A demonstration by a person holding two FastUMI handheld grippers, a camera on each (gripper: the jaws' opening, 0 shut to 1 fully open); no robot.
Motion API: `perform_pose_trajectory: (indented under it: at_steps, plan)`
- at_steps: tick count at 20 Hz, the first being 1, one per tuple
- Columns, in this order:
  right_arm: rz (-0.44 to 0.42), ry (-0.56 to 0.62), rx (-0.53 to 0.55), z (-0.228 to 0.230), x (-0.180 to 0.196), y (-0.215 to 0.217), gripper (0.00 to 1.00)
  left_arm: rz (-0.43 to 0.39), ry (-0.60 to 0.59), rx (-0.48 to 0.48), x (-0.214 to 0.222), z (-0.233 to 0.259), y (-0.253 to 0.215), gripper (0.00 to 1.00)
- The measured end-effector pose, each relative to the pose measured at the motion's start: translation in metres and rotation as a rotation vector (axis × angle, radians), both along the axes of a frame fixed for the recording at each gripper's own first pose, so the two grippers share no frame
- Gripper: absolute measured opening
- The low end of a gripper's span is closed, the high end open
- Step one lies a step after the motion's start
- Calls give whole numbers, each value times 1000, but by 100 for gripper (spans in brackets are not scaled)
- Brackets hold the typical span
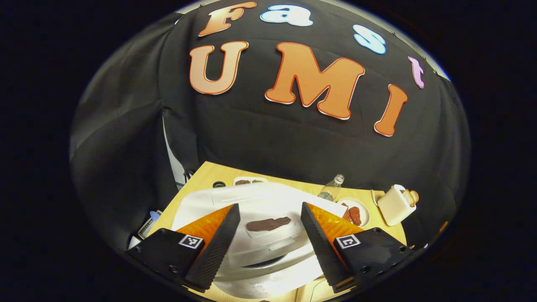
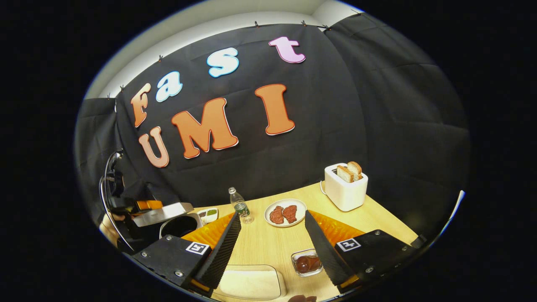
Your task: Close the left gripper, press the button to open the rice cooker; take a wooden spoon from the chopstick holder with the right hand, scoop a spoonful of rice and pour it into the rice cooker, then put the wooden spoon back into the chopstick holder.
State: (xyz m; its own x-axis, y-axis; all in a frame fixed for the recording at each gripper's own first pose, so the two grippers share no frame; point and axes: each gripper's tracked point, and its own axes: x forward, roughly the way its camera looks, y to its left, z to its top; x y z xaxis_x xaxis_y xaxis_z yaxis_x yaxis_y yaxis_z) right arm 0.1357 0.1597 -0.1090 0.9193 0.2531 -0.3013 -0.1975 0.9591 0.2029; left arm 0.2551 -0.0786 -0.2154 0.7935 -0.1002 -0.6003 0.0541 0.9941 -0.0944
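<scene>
Nearest in the left gripper view, the left claw (image 1: pixel 268 243) hangs over the white rice cooker (image 1: pixel 268 251), fingers wide apart and holding nothing. The lid's dark handle patch (image 1: pixel 267 224) lies between them, and a dark gap shows under the lid's front edge; whether the latch has let go I cannot tell. Judging by this, the button step is in hand: the fingers need to come together before pressing.

In the right gripper view, the right claw (image 2: pixel 270 247) is also spread and empty above the counter (image 2: pixel 268 243), over a white tray of rice (image 2: pixel 249 283). Beyond stand a bottle (image 2: pixel 239 204), a plate (image 2: pixel 286 212) and a toaster (image 2: pixel 345 186).
</scene>
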Motion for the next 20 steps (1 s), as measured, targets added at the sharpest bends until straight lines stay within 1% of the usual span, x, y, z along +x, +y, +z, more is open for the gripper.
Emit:
perform_pose_trajectory:
  at_steps: [1,2,3,4,5,7,11,13,15,18,20]
  plan:
    - [5,8,-4,-3,-2,1,95,8,6,14,-5,-10,2,99]
    - [9,16,-6,-7,-3,2,94,19,11,21,-9,-18,4,99]
    - [7,24,-6,-11,-4,2,95,41,15,19,-11,-27,6,99]
    - [4,34,-4,-16,-5,1,95,59,19,17,-12,-33,7,98]
    - [1,44,-2,-19,-5,-1,95,71,26,21,-14,-41,9,99]
    - [-6,63,2,-28,-5,-3,95,75,38,38,-21,-51,9,100]
    - [-11,92,-1,-39,-6,-4,94,48,62,91,-34,-75,13,99]
    - [-7,101,-4,-43,-7,-2,95,6,53,122,-34,-76,11,100]
    - [0,100,-5,-44,-7,1,95,-19,63,105,-30,-80,9,100]
    - [8,89,-27,-45,-9,3,95,-29,52,118,-31,-75,7,100]
    - [6,86,-38,-44,-8,0,95,-36,41,142,-29,-71,8,100]
